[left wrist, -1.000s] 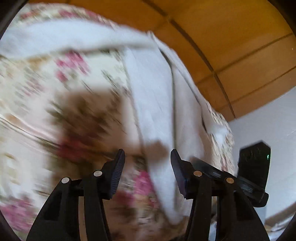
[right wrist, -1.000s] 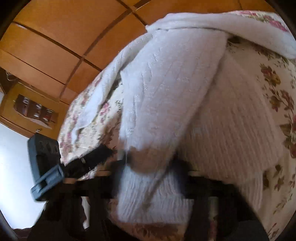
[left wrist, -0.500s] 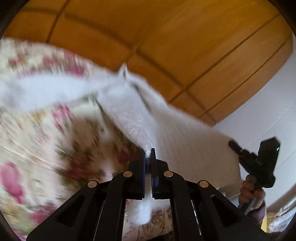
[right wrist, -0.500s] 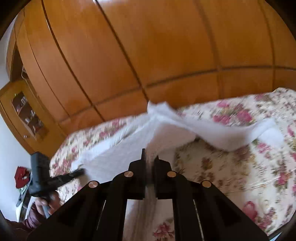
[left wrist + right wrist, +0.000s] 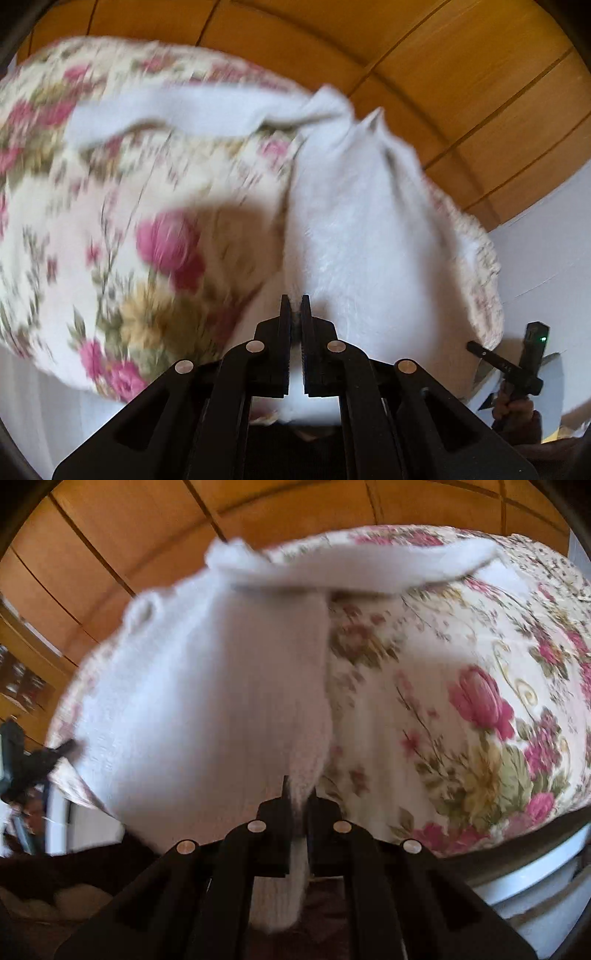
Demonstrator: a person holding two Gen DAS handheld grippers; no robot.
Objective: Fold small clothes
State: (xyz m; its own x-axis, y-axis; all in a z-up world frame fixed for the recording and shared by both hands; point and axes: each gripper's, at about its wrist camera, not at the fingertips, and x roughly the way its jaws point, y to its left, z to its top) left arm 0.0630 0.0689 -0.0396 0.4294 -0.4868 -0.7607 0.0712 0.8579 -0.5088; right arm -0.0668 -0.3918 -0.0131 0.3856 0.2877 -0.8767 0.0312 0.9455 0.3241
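Here the white knit garment (image 5: 354, 236) lies on the floral bedspread (image 5: 110, 206), its long axis running away from the cameras toward the wooden panelling (image 5: 461, 74) — one sleeve stretched sideways. Left gripper (image 5: 294, 308) and right gripper (image 5: 297, 797) each pinch its near hem.

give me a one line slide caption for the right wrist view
Right gripper pinches the near edge of a white knit sweater spread over a floral bedspread, wooden wardrobe behind.
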